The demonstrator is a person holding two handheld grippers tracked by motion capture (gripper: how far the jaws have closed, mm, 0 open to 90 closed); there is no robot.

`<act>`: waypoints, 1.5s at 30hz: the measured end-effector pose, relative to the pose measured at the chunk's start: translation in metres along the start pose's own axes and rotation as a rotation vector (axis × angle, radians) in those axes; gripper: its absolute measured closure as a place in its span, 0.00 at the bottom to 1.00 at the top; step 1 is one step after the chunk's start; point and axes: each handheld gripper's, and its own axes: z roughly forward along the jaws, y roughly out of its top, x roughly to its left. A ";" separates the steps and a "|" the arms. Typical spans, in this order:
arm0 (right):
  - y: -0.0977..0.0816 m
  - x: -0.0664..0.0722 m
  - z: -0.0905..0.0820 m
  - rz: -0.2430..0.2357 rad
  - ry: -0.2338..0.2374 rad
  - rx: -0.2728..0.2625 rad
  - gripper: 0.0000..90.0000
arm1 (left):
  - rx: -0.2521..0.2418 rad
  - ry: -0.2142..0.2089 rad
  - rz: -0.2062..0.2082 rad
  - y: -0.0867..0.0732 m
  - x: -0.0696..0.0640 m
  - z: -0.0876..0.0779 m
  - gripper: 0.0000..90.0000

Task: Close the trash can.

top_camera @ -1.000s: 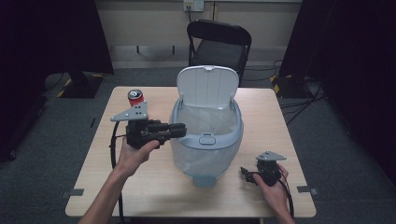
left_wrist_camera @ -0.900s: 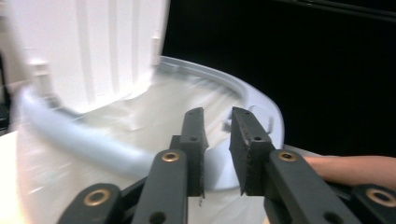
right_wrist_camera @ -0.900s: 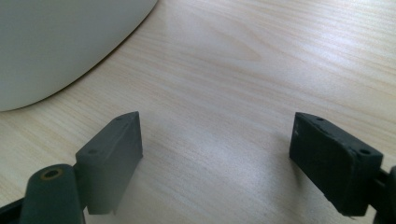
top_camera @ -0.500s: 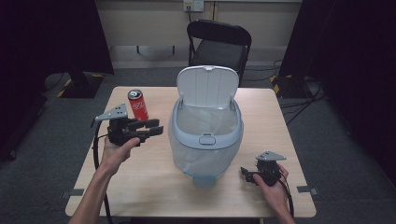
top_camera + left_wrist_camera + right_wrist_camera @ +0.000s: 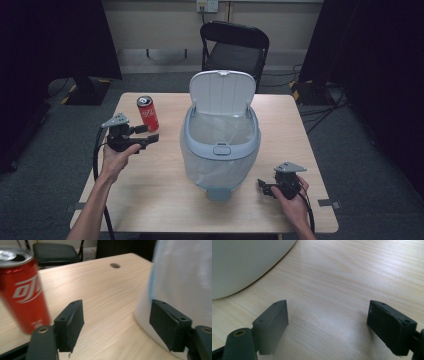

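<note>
While the right gripper (image 5: 266,188) rests low on the near edge of the table (image 5: 165,185), jaws spread and empty (parked, it seems, to leave room), the left gripper (image 5: 149,134) hangs just short of the red can (image 5: 147,113), its jaws having just been opening with nothing between them, likely readying to take it. Farther in, the bin (image 5: 220,145) stands at mid-table, lid (image 5: 221,92) tipped up, presumably to receive the can.
</note>
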 end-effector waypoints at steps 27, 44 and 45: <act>0.000 0.000 0.000 0.000 0.000 0.000 0.18 | 0.088 0.296 -0.029 0.022 0.090 0.056 0.26; 0.000 0.000 0.000 0.000 0.001 0.000 0.18 | 0.139 0.307 0.006 0.031 0.090 0.085 0.38; 0.000 0.000 0.000 -0.001 0.001 -0.001 0.18 | 0.137 0.309 0.009 0.030 0.089 0.085 0.38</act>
